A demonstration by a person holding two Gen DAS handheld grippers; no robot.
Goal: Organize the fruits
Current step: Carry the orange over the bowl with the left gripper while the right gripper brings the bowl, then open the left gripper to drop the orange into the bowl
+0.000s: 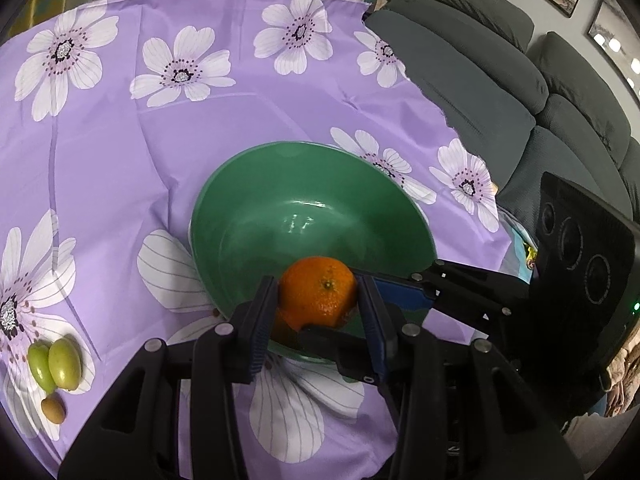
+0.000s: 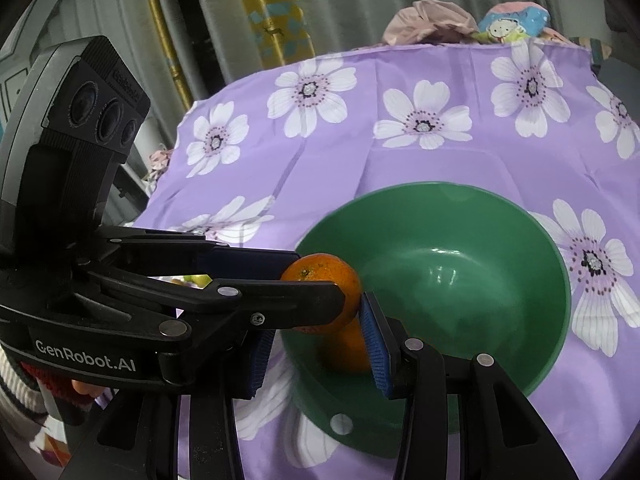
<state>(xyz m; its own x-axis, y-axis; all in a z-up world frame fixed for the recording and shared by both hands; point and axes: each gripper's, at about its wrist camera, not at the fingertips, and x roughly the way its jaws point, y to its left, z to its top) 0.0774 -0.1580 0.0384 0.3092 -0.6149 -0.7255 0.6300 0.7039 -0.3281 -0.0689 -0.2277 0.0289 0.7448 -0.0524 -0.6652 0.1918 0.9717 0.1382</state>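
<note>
A green bowl [image 1: 304, 148] [image 2: 440, 186] stands on the purple flowered cloth, and its inside looks bare. In the left wrist view my left gripper [image 1: 316, 294] is shut on an orange [image 1: 316, 288] above the bowl's near rim. Just under it, a second orange [image 1: 284, 326] peeks out. My right gripper [image 1: 328, 320] reaches in from the right and holds that one. In the right wrist view my right gripper [image 2: 320, 336] is shut on the lower orange [image 2: 348, 348]. My left gripper [image 2: 320, 278] comes in from the left with the upper orange [image 2: 316, 270].
Two green fruits [image 1: 64, 364] and a small brown one [image 1: 53, 410] lie on the cloth [image 1: 120, 160] at the near left. A grey sofa [image 1: 480, 80] runs along the right. Bags [image 2: 432, 20] sit at the table's far edge. A hand [image 2: 84, 390] holds the left gripper.
</note>
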